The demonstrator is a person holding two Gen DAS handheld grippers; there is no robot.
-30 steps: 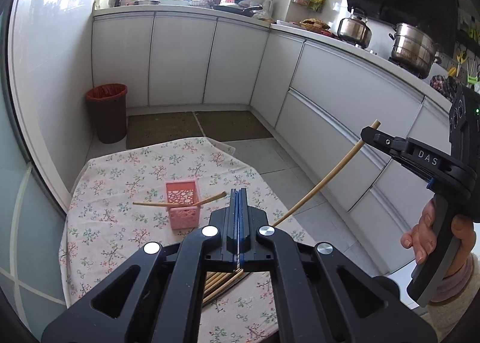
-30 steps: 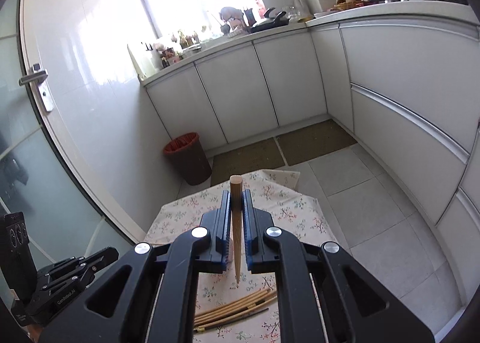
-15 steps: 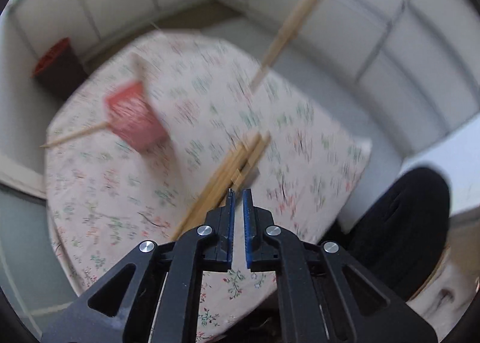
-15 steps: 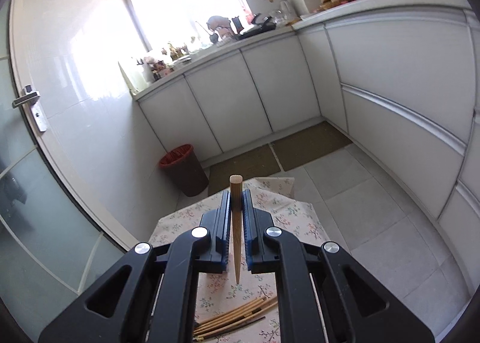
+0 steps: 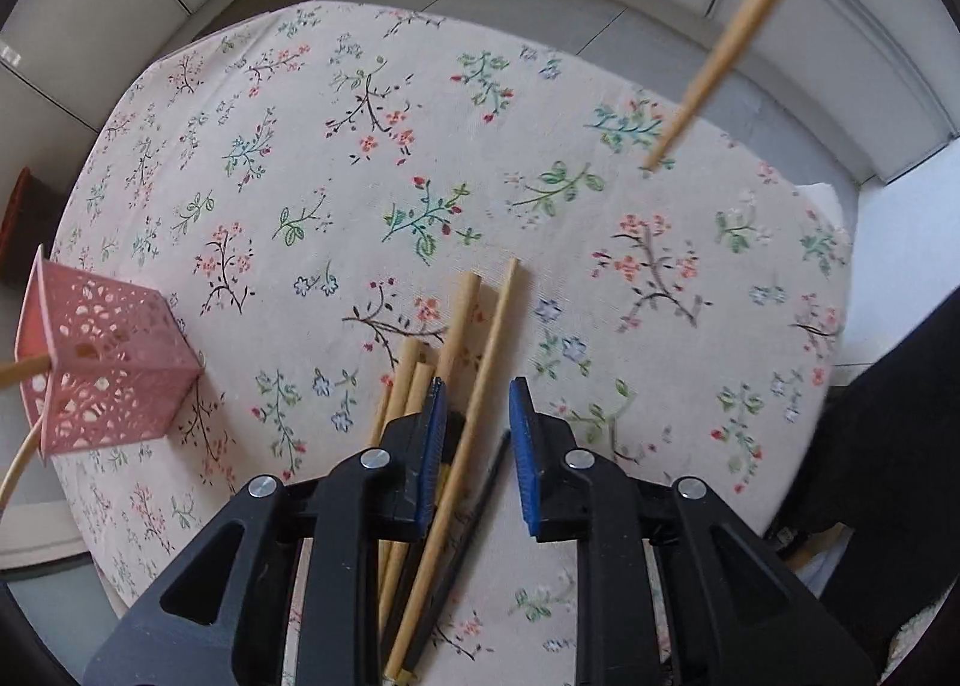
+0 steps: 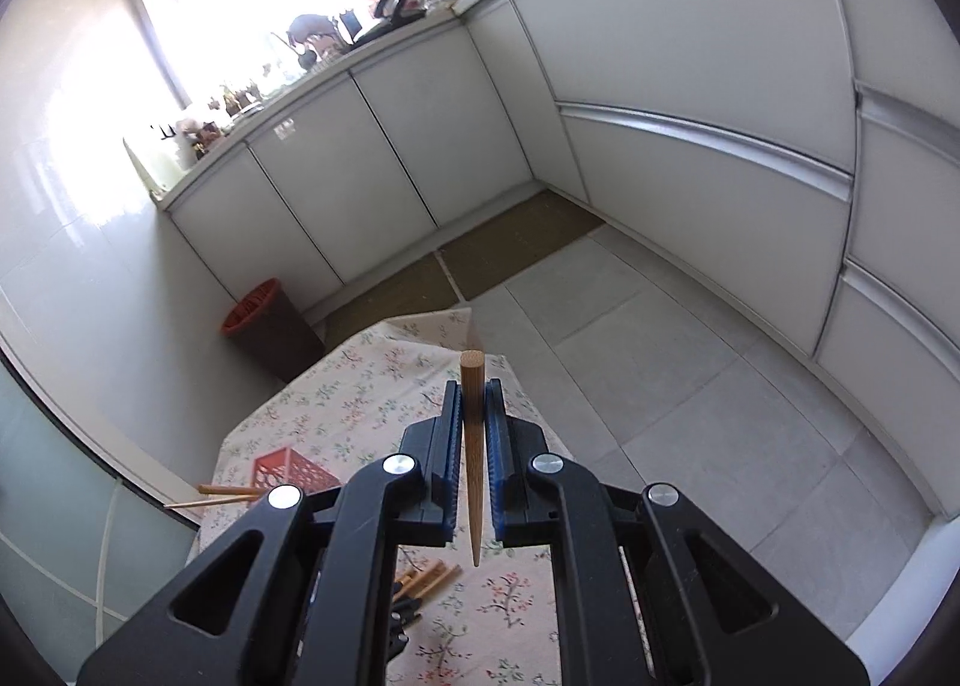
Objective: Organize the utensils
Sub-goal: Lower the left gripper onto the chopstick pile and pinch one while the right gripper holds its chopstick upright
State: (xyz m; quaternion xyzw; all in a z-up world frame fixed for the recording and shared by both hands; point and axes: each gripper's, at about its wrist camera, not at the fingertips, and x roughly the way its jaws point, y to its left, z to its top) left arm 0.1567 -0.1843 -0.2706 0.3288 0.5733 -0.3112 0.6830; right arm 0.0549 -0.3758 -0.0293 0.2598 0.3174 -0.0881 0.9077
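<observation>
Lowered now over the chopstick pile point(image 5: 456, 386), left gripper point(image 5: 474, 434) is opening around one light, stiff, slippery stick; right gripper point(image 6: 474, 446) clamps a chopstick point(image 6: 472, 434) mid-shaft

Left wrist close above table point(image 5: 372, 158); right higher, both see it.

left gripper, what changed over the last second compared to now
The left gripper has tipped from looking across the kitchen to pointing down over the loose chopsticks on the table, and its jaws are opening around one of them, pads not pressing yet. The right gripper stays shut on its chopstick. The pink basket has not moved.
</observation>
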